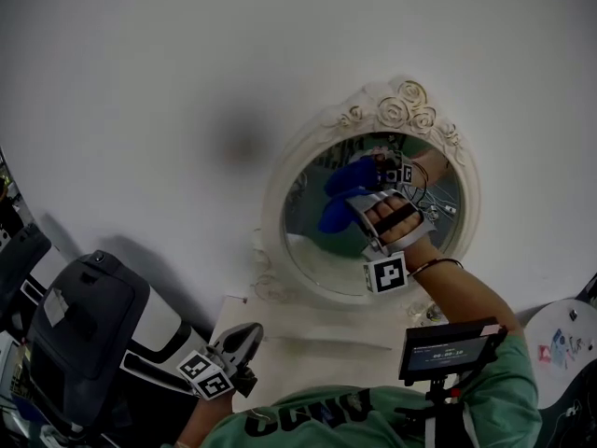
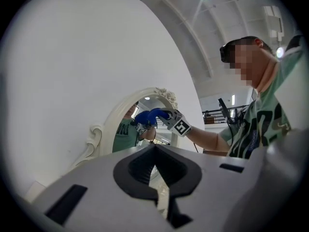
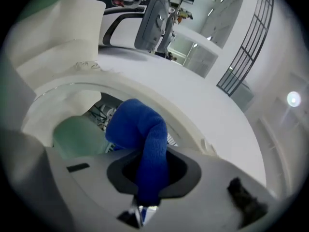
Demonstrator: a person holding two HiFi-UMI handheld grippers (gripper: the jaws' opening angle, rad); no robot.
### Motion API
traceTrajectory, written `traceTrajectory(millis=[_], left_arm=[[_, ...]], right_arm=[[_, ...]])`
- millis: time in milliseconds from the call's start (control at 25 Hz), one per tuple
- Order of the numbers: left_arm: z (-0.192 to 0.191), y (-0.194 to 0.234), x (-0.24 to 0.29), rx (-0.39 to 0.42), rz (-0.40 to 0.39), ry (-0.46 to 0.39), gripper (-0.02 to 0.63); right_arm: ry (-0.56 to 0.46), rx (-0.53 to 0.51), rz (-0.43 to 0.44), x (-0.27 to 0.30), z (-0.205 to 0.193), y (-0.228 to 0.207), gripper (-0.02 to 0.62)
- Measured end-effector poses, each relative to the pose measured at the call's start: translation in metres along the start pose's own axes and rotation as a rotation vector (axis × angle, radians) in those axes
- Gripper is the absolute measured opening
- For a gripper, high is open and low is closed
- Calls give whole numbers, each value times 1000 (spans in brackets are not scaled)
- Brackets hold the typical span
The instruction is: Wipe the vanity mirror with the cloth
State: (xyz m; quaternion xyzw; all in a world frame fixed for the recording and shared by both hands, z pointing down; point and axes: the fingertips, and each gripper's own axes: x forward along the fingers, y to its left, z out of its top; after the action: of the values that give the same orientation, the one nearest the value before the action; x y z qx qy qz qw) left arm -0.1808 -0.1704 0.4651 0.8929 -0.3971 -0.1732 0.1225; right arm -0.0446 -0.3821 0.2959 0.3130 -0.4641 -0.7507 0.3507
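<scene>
Only a pale strip of the white desk (image 1: pixel 280 336) shows, set against a white wall (image 1: pixel 140 91). An oval mirror (image 1: pixel 322 255) in an ornate white frame stands upright at the desk's far edge, its curled foot touching the top. A thin line crosses the bare top just in front of it; seam or cable, it is too faint to tell.

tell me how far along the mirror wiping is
Done: the blue cloth is picked up and clamped in the right gripper. In hand: the cloth is up against the glass of the vanity mirror. Left: the pictures do not show which parts are already wiped, so much of the glass may remain. The left gripper is shut, empty, and low, away from the mirror.
</scene>
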Motion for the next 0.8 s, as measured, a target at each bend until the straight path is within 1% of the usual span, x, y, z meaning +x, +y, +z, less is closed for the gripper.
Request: traceTrajectory(millis=[80,160,240,360,480,600,680,800], left_arm=[[2,3,-9,1,17,-9,0],[5,6,-18,5,34,-18,0],[7,11,-26,9,54,-25,0],[7,17,-37,4,79,-35,0],[6,22,-39,-2,89,-34,0],[6,20,-30,-2,65,-27,0],[6,17,-20,0,42,-23,0],[2,13,-4,-2,9,-6,1]], right_arm=[[-59,-17,-11,23,35,-5,49],[-88,-43,-11,44,58,-7,49],[-99,-64,-3,63,71,-7,49],[-97,-74,19,82,79,-1,49],[-92,-72,28,85,77,4,49],[-81,-55,45,78,66,7,49],[-61,-51,63,66,48,14,49],[-13,-52,70,39,8,26,49]])
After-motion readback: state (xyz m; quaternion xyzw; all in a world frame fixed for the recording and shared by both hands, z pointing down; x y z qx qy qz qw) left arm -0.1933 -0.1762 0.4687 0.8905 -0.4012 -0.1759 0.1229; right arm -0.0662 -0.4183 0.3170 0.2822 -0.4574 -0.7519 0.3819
